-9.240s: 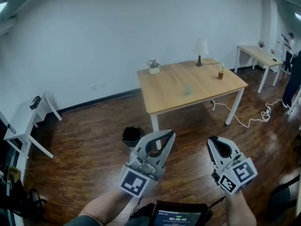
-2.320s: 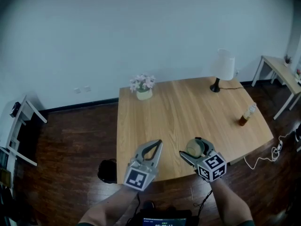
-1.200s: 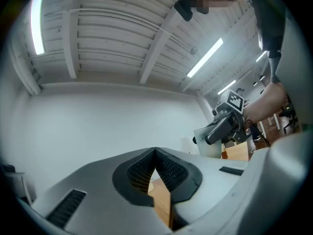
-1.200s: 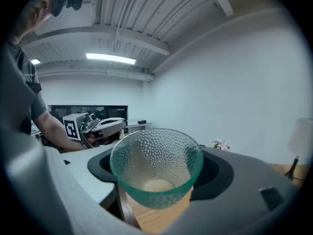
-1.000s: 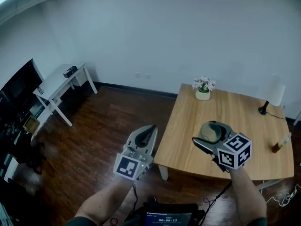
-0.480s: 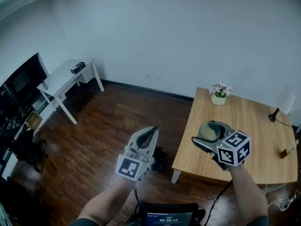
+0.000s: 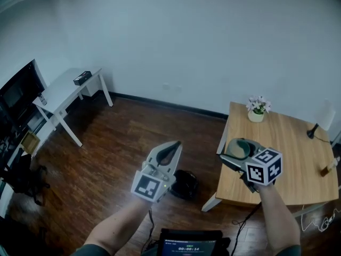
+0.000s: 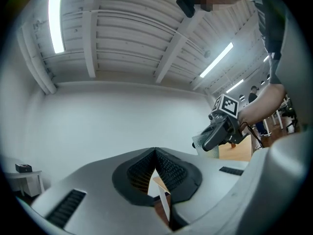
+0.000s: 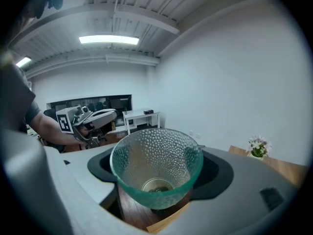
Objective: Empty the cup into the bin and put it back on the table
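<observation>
My right gripper (image 7: 235,146) is shut on a green dimpled glass cup (image 7: 239,149), held upright over the left edge of the wooden table (image 7: 282,159). The right gripper view looks down into the cup (image 9: 156,155), where something small lies at the bottom. The jaws of the right gripper (image 9: 159,176) press on the cup's sides. The black bin (image 7: 184,184) stands on the floor by the table leg, between and below both grippers. My left gripper (image 7: 171,148) hangs over the floor, shut and holding nothing. The left gripper view shows its tips (image 8: 155,153) meeting.
On the table stand a flower pot (image 7: 257,111), a lamp (image 7: 322,118) and a bottle (image 7: 326,168). A white side table (image 7: 64,92) and dark screens (image 7: 16,97) are at the left. A tablet (image 7: 184,246) sits at my waist. Dark wood floor (image 7: 117,143) lies in between.
The view has swung so the table sits further right and the bin now shows in full below the grippers. Both grippers keep their pose; the cup stays held.
</observation>
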Tool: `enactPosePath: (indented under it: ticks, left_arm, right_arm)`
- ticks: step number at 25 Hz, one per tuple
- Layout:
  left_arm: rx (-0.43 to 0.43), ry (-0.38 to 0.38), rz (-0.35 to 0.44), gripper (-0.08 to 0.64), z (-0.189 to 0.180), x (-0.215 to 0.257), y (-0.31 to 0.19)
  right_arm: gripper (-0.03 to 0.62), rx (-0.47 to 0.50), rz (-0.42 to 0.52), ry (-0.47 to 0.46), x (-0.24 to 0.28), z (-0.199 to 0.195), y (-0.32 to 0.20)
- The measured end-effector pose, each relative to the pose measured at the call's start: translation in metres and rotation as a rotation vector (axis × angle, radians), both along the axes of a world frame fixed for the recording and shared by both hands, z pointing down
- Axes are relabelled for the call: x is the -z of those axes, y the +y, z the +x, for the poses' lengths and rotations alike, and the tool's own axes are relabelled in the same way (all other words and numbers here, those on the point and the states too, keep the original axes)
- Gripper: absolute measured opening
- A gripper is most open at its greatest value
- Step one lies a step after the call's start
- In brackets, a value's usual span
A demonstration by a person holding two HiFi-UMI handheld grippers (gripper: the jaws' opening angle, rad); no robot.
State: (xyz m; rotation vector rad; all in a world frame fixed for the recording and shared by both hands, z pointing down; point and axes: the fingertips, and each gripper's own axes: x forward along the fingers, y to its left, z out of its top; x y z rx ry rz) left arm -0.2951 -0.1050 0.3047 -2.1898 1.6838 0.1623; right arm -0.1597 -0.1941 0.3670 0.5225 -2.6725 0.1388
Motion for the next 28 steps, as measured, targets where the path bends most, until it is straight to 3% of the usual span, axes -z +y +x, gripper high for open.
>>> enactPosePath:
  ticks: [7,20,28]
  left_arm:
    - [0.023,0.047,-0.001,-0.008,-0.047,-0.004,-0.015]
    - [0.014,0.006,0.017,-0.008,-0.038,-0.001,-0.054]
    - [-0.008,0.021,0.042,-0.009,-0.046,0.008,-0.083]
  right_arm:
    - [0.407,-0.01,0.005,0.058,-0.01,-0.034,-0.01]
    - [0.405,0.038,0.08,0.169,-0.018,-0.06,-0.075]
    - [0.405,-0.008,0.089,0.263,-0.028,-0.064,-0.092]
